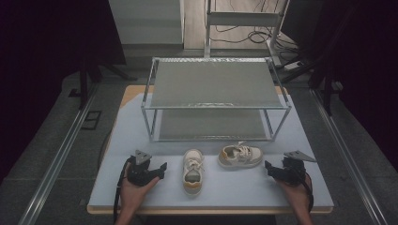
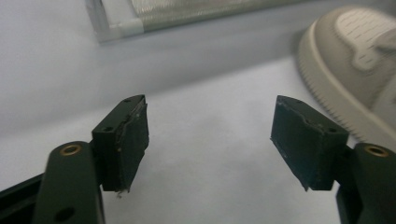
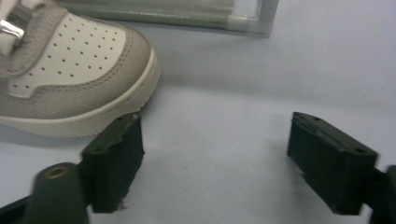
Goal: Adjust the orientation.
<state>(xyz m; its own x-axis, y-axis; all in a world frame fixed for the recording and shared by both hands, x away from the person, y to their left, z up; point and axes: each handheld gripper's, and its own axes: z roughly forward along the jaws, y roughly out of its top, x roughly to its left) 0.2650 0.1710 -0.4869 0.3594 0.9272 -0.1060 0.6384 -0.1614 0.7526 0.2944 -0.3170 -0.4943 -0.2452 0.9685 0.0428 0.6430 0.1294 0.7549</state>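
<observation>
Your left gripper (image 2: 210, 135) has its jaws spread wide apart with nothing between them; only bare table surface shows in the gap. Your right gripper (image 3: 215, 161) is likewise spread wide and holds nothing. In the right gripper view, its left jaw sits just beside the toe of a shoe, but contact cannot be confirmed.

In the high view, your left gripper (image 1: 162, 169) rests low near the front edge of the table (image 1: 141, 136), jaws aimed toward the middle. Your right gripper (image 1: 269, 168) mirrors it at the other side, jaws also aimed inward.

Two small shoes lie between the grippers. The left shoe (image 1: 193, 177) stands upright on its sole, its long axis running front to back; the toe points away from you toward the rack and the tan heel is nearest you. The right shoe (image 1: 240, 156) lies with its long axis across the table, tan heel toward the left shoe and toe toward your right gripper. The two shoes are near each other but apart.

Behind the shoes stands a two-tier metal rack (image 1: 216, 98), with both shelves bare.
</observation>
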